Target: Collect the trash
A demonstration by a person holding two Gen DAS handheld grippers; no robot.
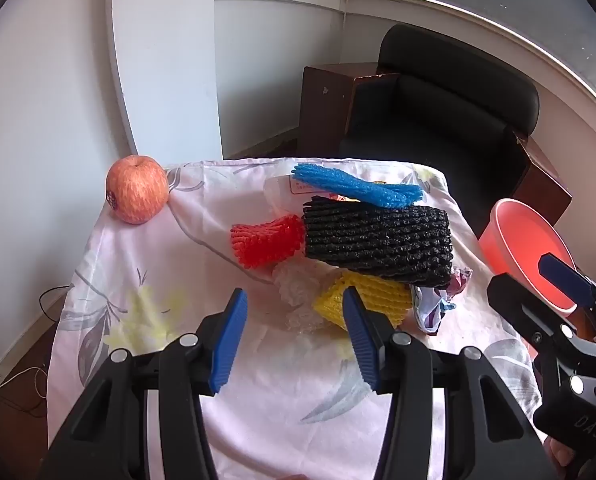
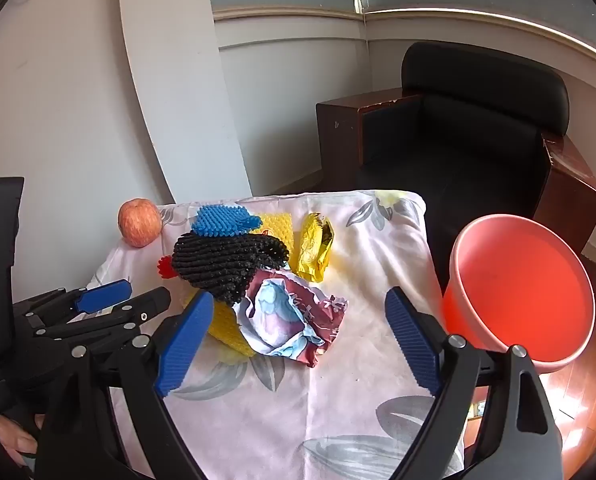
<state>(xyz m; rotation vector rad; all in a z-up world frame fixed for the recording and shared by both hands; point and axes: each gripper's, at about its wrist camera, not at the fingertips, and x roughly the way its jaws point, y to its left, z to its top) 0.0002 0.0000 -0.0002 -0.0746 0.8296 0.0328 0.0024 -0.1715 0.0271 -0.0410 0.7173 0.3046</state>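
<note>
While both the left gripper [image 1: 294,336] and right gripper [image 2: 298,356] hang open and empty, the black foam net [image 1: 378,236] lies lengthwise across the table [image 1: 258,420], parallel to its far edge.

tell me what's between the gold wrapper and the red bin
Only bare floral cloth, then the table edge and a gap to the red bin. Nothing lies beside the gold wrapper on that side, as the right wrist view shows.
</note>
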